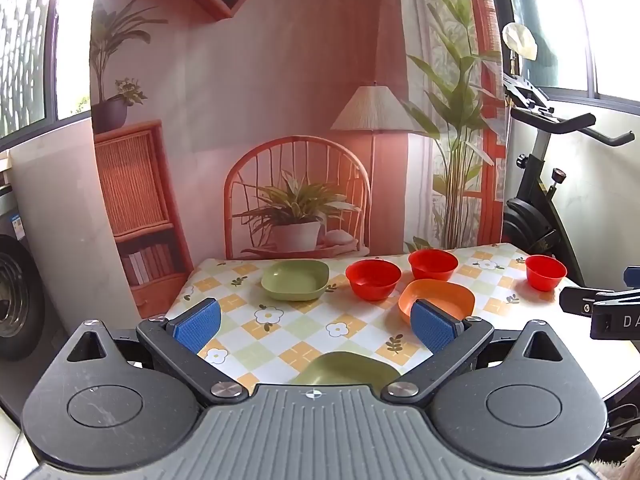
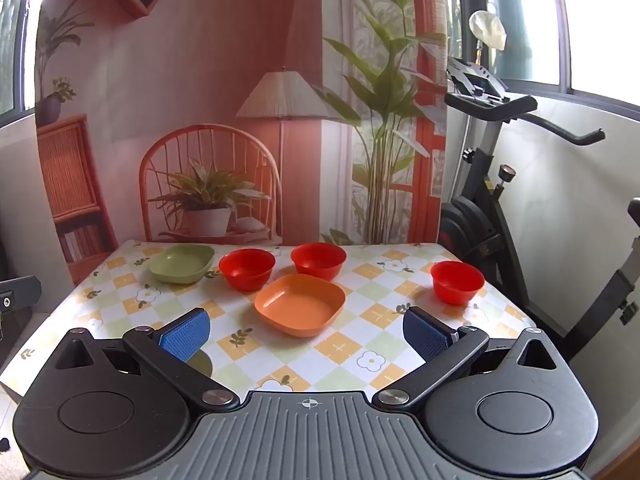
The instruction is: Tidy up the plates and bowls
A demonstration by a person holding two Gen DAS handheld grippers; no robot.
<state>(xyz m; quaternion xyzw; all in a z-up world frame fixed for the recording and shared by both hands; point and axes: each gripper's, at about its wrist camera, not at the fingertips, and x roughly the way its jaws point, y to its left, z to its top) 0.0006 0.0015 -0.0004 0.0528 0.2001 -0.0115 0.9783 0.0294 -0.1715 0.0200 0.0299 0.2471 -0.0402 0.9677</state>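
A near green plate (image 1: 347, 368) is half hidden under the left gripper (image 1: 316, 326), which is wide open and empty. A far green plate (image 2: 183, 263), three red bowls (image 2: 247, 268) and an orange plate (image 2: 300, 304) sit apart on the surface (image 2: 360, 344). The right gripper (image 2: 306, 334) is wide open, empty.

Three bowls (image 2: 318, 260) line the table's (image 2: 384, 344) far edge, one near the right corner. A plate (image 2: 182, 263) sits far left; another plate (image 2: 300, 304) lies centrally, seemingly before the bowls.

near green plate (image 1: 348, 368) half hidden behind claw body, exercise bike (image 2: 520, 200) cut off
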